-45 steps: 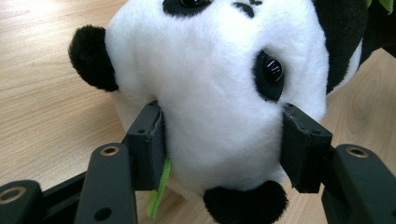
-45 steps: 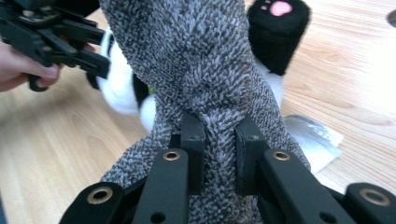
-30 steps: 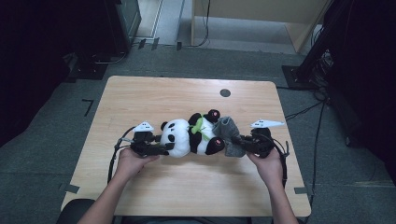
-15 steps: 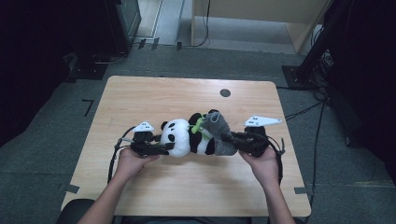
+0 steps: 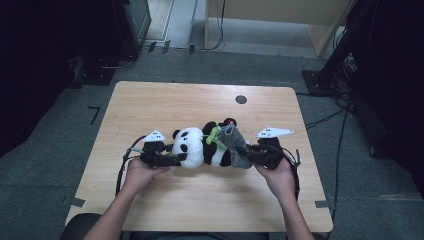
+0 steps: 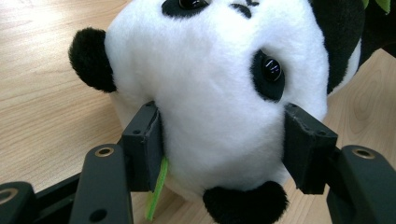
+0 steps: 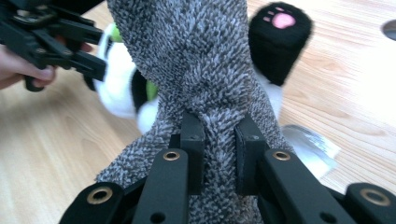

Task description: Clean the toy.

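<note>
A black-and-white plush panda point(image 5: 192, 147) lies on its side on the wooden table point(image 5: 165, 105), head toward the left. My left gripper point(image 5: 176, 159) is shut on its head; in the left gripper view the pads point(image 6: 147, 144) press into the white fur point(image 6: 219, 93) on both sides of my left gripper point(image 6: 224, 149). A grey fuzzy cloth point(image 5: 235, 142) is draped over the panda's lower body. My right gripper point(image 5: 246, 152) is shut on that cloth point(image 7: 205, 60), pinching a fold at the gripper's tips point(image 7: 219, 140). A black foot with a pink sole point(image 7: 279, 37) pokes out beside the cloth.
A round dark hole point(image 5: 241, 99) sits near the table's far edge. A white fabric tag point(image 7: 310, 147) lies on the wood under the panda. Dark stands and cables point(image 5: 330, 117) surround the table on the grey floor.
My right gripper has shifted a little left toward the panda, carrying the grey cloth further over its lower body. The left gripper and the panda's head have kept still.
</note>
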